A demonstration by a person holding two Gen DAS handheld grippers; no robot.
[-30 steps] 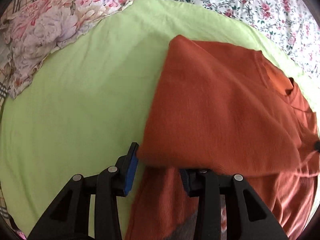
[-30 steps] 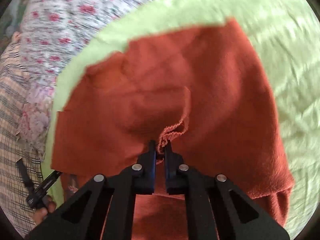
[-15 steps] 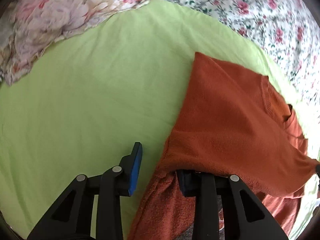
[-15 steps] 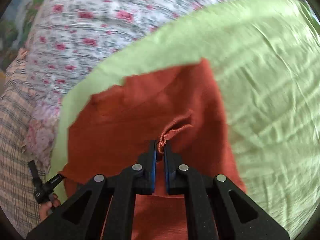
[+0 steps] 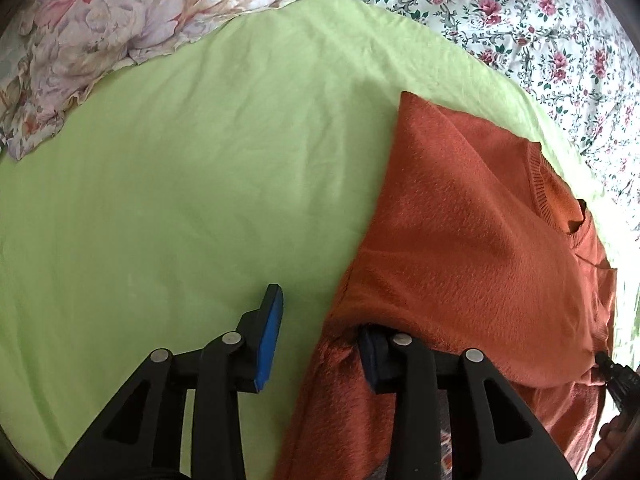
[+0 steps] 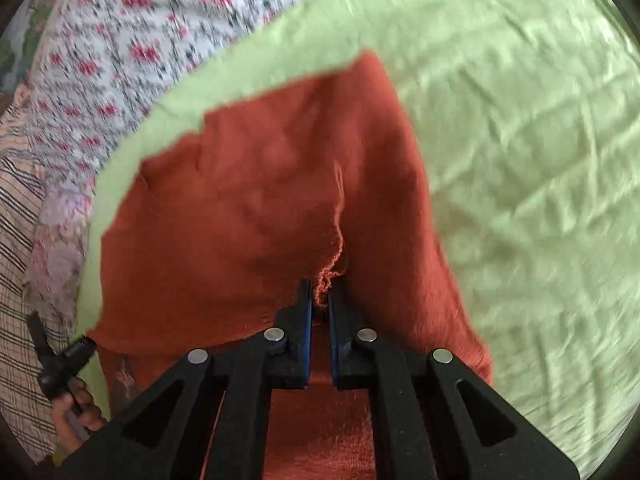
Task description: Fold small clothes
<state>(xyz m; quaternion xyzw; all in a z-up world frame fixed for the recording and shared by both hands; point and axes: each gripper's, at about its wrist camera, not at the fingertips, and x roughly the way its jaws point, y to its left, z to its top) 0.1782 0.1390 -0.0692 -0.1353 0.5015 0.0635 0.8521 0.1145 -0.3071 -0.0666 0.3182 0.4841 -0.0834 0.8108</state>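
So there's just one piece of clothing here, an orange knit sweater (image 5: 472, 240), lying on one lime green sheet (image 5: 180, 180). Around the sheet's far side I count two flowery fabrics: a white one with small red roses (image 5: 540, 20) and a paler one with big pink blooms (image 5: 100, 20). There's also a bit of plaid cloth (image 6: 20, 240) at the left edge of the right wrist view. Two grippers, one per hand.

In the left wrist view the sweater takes up the right side of the sheet. Its long axis runs from near to far, leaning a bit left toward the top, where one corner pokes out farthest. The ribbed neckline (image 5: 560, 208) sits off to the far right, so the collar end points right-ish. The top layer looks doubled over a lower layer that shows near the bottom.

The left gripper (image 5: 320, 332) is spread wide. Its left finger with the blue pad (image 5: 270, 332) is over bare green sheet, and its right finger is tucked under the sweater's folded edge. Nothing is pinched between them.

The right gripper (image 6: 320, 300) is nearly closed, with a bunched edge of the sweater (image 6: 248, 220) pinched between its fingers. In that view the sweater fans out away from the fingers, with the sheet to the right and beyond.
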